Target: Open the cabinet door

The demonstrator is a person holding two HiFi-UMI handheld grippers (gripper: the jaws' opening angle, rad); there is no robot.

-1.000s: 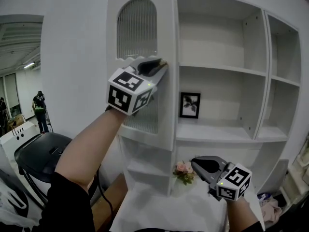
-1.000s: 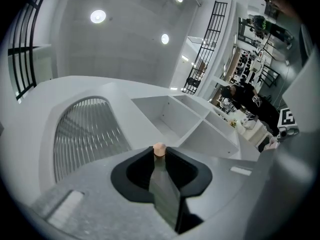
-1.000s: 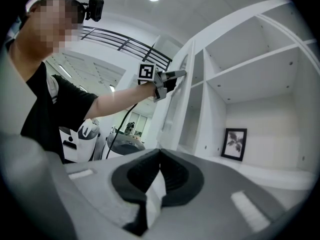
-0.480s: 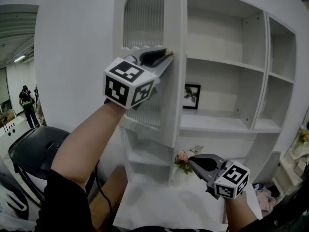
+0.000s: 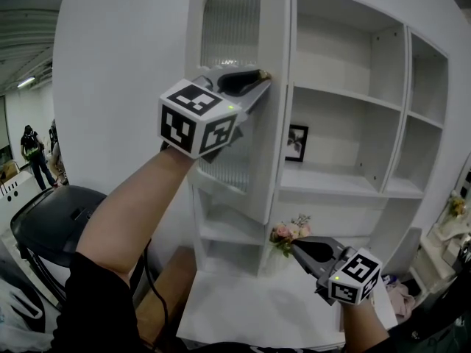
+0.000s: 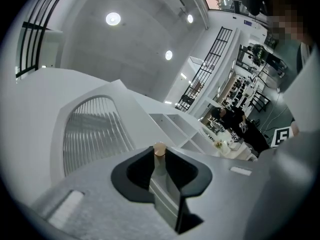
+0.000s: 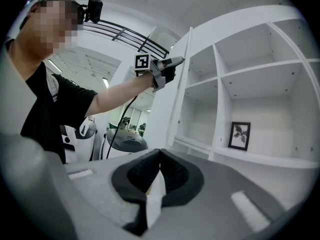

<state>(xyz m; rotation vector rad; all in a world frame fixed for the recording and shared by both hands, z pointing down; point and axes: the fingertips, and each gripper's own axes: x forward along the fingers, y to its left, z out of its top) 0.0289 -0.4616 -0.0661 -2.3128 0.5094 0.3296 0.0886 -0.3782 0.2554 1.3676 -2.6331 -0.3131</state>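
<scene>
Down at five o'clock, the right gripper [image 5: 294,245] hangs empty, fingers together. Up at twelve o'clock, the left gripper [image 5: 263,76] has its fingers clamped on the knob [image 6: 159,149] of the cabinet door [image 5: 229,28], which stands swung out from the shelves [image 5: 346,103].

Shelf unit [image 5: 346,123] is viewed close from the head camera, facing forward. Left gripper view is aimed upward past door [image 6: 92,134] to ceiling [image 6: 135,44]. Right gripper view is aimed level from lower down; framed picture [image 7: 239,135] is shared with head view.

Cabinet door [image 5: 268,160] juts out frame centre. Shelf bays [image 5: 346,65] upper right free past picture frame [image 5: 296,143]; flowers [image 5: 287,232] obstruct lower centre.
</scene>
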